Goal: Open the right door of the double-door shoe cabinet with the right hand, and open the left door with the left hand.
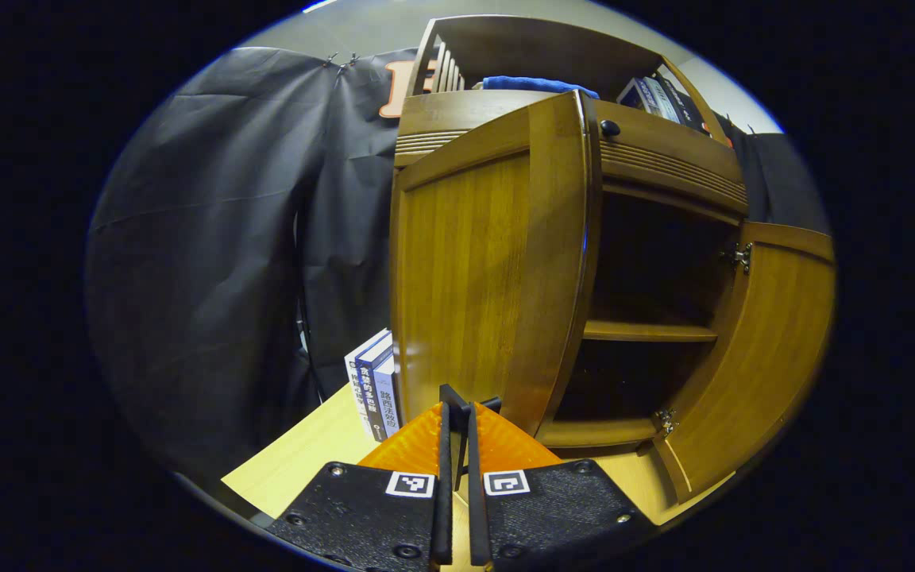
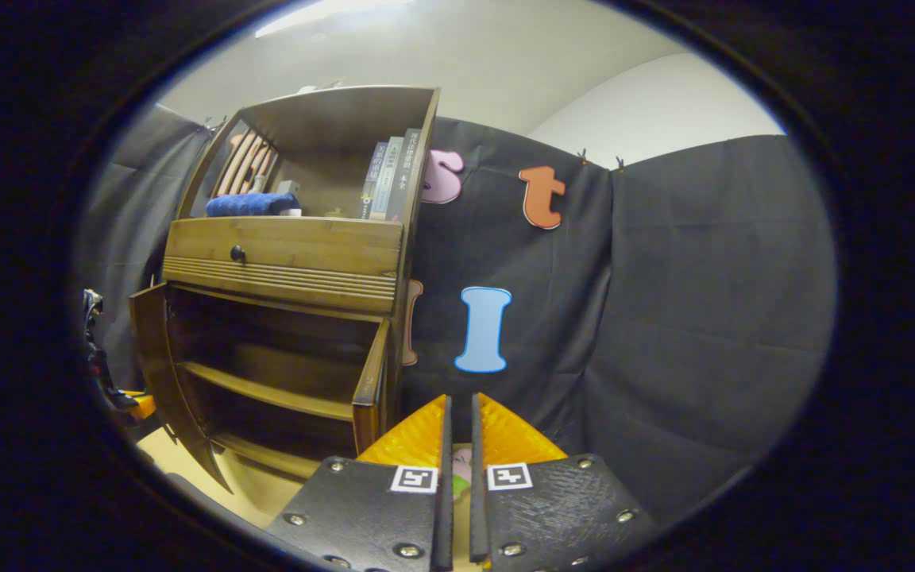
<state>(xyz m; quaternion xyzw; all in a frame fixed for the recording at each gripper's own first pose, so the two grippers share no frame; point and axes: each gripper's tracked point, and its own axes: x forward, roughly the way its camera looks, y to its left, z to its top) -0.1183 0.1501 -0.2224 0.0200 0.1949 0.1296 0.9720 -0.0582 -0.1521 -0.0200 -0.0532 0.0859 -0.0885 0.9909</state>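
Now both doors of the shoe cabinet [image 2: 283, 318] on the worktop [image 1: 306, 461] stand open, the left door [image 1: 489, 278] and right door [image 1: 767, 357] swung wide, so each hand-held gripper, left [image 1: 457, 417] and right [image 2: 457, 421], hangs free with fingers pressed together on nothing.

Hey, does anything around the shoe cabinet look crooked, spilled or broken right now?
Nothing stands out. The shoe cabinet stands upright with its left door and right door both swung open on intact hinges, and the books beside it stand upright.
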